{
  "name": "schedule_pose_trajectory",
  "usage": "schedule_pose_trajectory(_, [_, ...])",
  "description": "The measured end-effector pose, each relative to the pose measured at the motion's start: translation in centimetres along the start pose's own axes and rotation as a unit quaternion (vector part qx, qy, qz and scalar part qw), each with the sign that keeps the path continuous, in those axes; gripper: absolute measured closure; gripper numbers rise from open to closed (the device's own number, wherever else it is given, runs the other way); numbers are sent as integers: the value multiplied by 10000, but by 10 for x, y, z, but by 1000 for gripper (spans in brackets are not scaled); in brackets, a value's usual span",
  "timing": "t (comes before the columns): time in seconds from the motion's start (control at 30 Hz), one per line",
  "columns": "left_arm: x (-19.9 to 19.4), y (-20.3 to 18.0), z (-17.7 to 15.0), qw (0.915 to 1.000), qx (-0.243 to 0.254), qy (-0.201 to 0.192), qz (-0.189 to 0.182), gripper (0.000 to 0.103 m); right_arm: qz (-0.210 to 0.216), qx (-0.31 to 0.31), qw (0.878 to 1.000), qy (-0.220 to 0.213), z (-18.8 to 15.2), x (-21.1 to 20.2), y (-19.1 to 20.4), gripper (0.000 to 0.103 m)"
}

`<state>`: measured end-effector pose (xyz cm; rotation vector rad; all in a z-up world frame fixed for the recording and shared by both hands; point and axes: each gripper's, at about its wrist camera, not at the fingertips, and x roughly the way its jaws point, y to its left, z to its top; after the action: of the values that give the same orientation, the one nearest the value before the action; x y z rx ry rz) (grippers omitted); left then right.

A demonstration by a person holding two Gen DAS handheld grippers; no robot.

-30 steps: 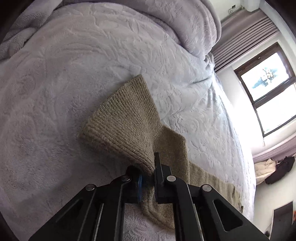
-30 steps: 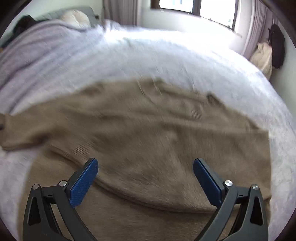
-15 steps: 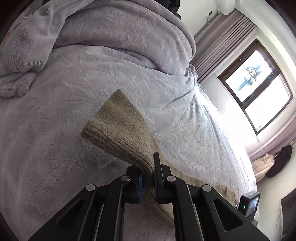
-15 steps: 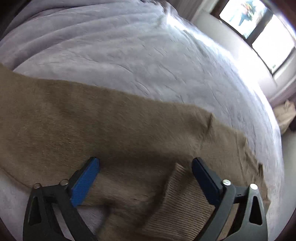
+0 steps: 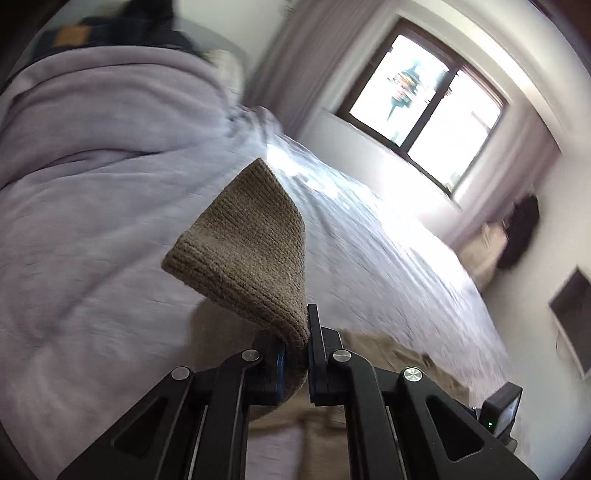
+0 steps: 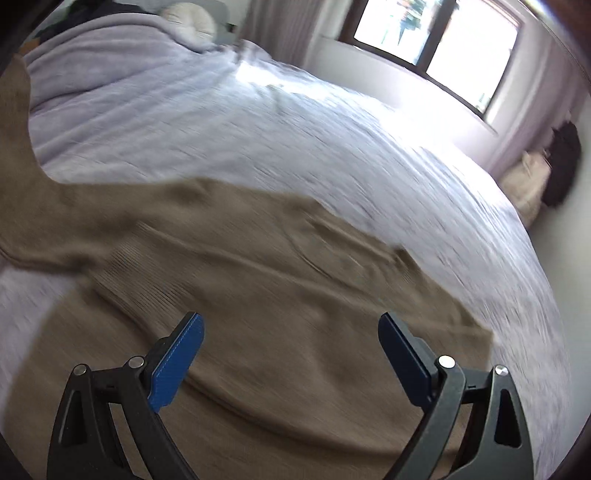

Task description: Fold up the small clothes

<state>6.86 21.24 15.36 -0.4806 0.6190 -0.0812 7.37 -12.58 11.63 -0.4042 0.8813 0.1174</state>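
Two grippers work over one tan knit sweater (image 6: 280,302) on a bed. Nearest in the left wrist view, the left gripper (image 5: 307,354) has its jaws pressed together on the ribbed cuff (image 5: 247,254) of a sleeve, and the cuff stands up from the pinch toward 11 o'clock, lifted clear of the pale lilac blanket (image 5: 92,229) behind it. Below and to either side of that gripper, at 5 and 7 o'clock, more of the tan knit lies on the bed, blurred. A small black device with a green light (image 5: 500,410) sits at 4 o'clock near the frame edge. In the right wrist view, the right gripper (image 6: 291,350) hangs over the sweater's body with its blue pads (image 6: 177,365) wide apart and nothing between them; its jaws have just eased in a little from their widest, with only flat knit beneath. The sweater spreads from 6 o'clock across the middle of that view, and one sleeve runs off toward 10 o'clock, rising along the left edge. Beyond the sweater the blanket stretches toward 12 o'clock, bunched into a heap at 11 o'clock with a pale pillow (image 6: 190,20) behind it. Farthest off, a dark-framed window (image 6: 436,40) glares at 1 o'clock, and a dark bag (image 6: 563,166) rests against the wall at 3 o'clock.
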Motion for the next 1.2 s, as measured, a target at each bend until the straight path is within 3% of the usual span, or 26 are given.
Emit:
schedule_pose_trajectory(0.2, [65, -152, -50, 9915, 904, 759, -551, 94, 31, 1033, 9945, 186, -59, -8, -91, 6])
schedule_pose_trajectory(0.37, [108, -240, -98, 9803, 1296, 1287, -746, 94, 96, 1596, 9870, 181, -91, -9, -146, 6])
schedule_pose_trajectory(0.43, [131, -267, -125, 9751, 1499, 1494, -660, 94, 160, 1838, 9827, 186, -103, -9, -167, 6])
schedule_pose_trajectory(0.63, [194, -288, -195, 9590, 1719, 2232, -317, 94, 471, 2402, 9693, 237, -129, 1, -200, 6])
schedule_pose_trajectory(0.73, [206, -293, -203, 9550, 1803, 2343, -233, 94, 668, 2520, 9652, 213, -135, 8, -204, 6])
schedule_pose_trajectory(0.8, [204, -296, -204, 9501, 1906, 2441, -376, 94, 731, 2542, 9642, 205, -139, 13, -205, 6])
schedule_pose_trajectory(0.83, [207, -296, -206, 9438, 1959, 2622, -470, 91, 744, 2549, 9639, 213, -141, 17, -205, 6])
schedule_pose_trajectory(0.87, [212, -296, -208, 9372, 1962, 2842, -490, 72, 743, 2553, 9638, 207, -143, 20, -204, 6])
schedule_pose_trajectory(0.9, [216, -295, -209, 9334, 1905, 2983, -587, 59, 731, 2546, 9641, 167, -144, 22, -203, 6])
schedule_pose_trajectory(0.93, [217, -292, -207, 9317, 1760, 3073, -801, 34, 717, 2538, 9645, 134, -145, 21, -202, 6])
schedule_pose_trajectory(0.97, [215, -291, -203, 9343, 1655, 3034, -878, 23, 688, 2524, 9651, 96, -145, 21, -200, 6])
schedule_pose_trajectory(1.03, [204, -291, -195, 9437, 1693, 2787, -558, 23, 649, 2497, 9661, 49, -147, 20, -198, 6])
schedule_pose_trajectory(1.13, [179, -293, -182, 9403, 1816, 2725, -922, 23, 697, 2526, 9651, -7, -149, 18, -199, 5])
schedule_pose_trajectory(1.2, [151, -282, -168, 9449, 1808, 2482, -1138, 23, 790, 2599, 9624, -73, -149, 9, -204, 5])
